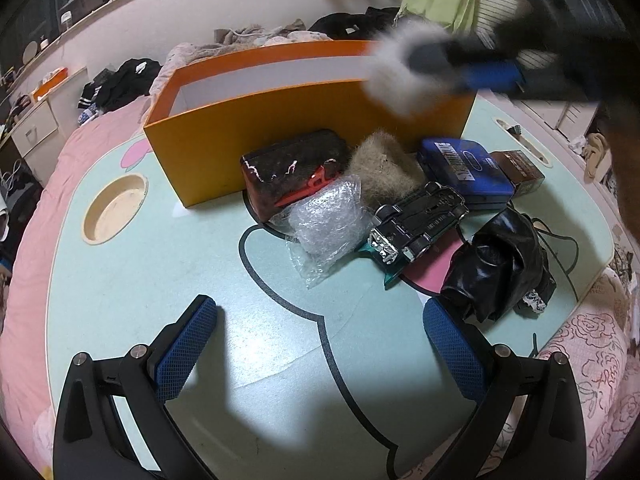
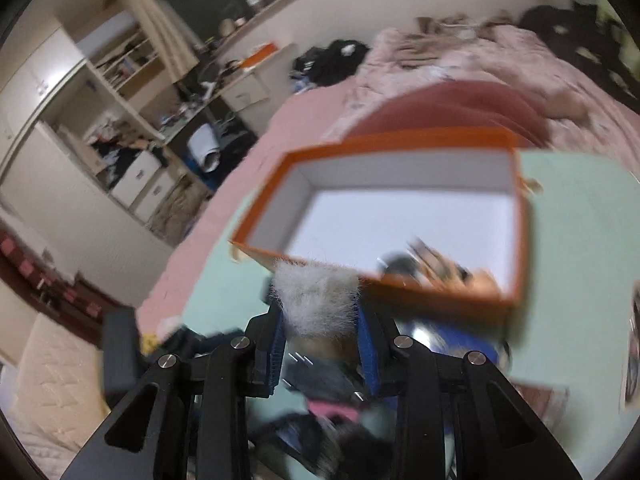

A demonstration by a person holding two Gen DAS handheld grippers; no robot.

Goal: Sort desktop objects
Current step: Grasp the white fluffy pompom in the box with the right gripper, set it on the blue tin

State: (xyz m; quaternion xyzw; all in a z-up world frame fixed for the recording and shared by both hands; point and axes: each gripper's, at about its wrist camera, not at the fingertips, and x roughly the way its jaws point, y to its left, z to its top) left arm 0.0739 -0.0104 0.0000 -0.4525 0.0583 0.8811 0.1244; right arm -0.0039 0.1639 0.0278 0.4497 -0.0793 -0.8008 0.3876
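Carrying the white fur pompom (image 2: 318, 302), pinched in the right gripper (image 2: 320, 344), just short of the orange box (image 2: 400, 142); best cleared over the near wall before release, left gripper (image 1: 320, 344) spread, idle.

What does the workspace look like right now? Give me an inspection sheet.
Surface: mint lap table with cartoon print, set on pink bedding.
Job's things: orange box open, its inside looks bare; white fluffy item in the right gripper, at the box's near rim.
Clutter: dark red case, bubble-wrap bag, tan fluffy item, toy car, blue case, brown box, black bag.
Grippers: left gripper open, holding nothing, over bare table; right shut on the fluffy item.
Cables: thin black cord by the bag.
Surroundings: bed with clothes, shelves.
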